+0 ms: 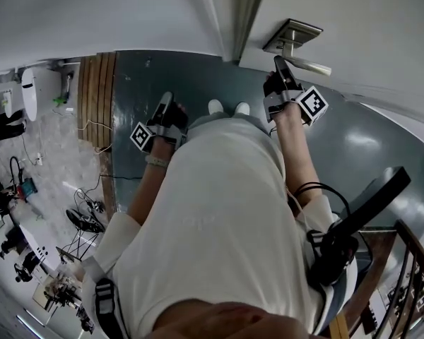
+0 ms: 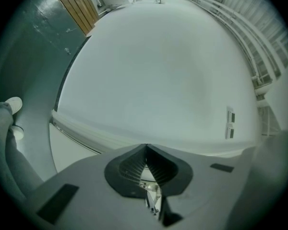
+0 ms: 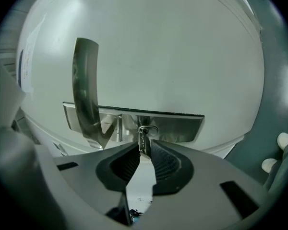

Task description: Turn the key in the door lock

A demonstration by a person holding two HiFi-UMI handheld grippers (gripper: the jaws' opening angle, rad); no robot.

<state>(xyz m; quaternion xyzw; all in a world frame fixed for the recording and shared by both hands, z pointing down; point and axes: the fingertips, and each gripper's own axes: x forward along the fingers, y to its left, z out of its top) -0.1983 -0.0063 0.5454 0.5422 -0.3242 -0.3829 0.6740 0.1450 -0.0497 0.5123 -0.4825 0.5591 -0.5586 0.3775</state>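
Observation:
A silver key sits in the lock of a brushed metal plate on the white door. My right gripper is shut on the key's head, with both pads pressed on its flat sides. The lever handle hangs left of the key. In the head view the right gripper points at the plate, beside the handle. The left gripper is held low to the left, away from the door. Seen from its own camera, the left gripper is shut on nothing and faces a bare white wall.
White shoes stand on the dark green floor at the door's foot. A wooden strip and cables and equipment lie to the left. A stair railing runs at lower right. A wall switch shows on the white wall.

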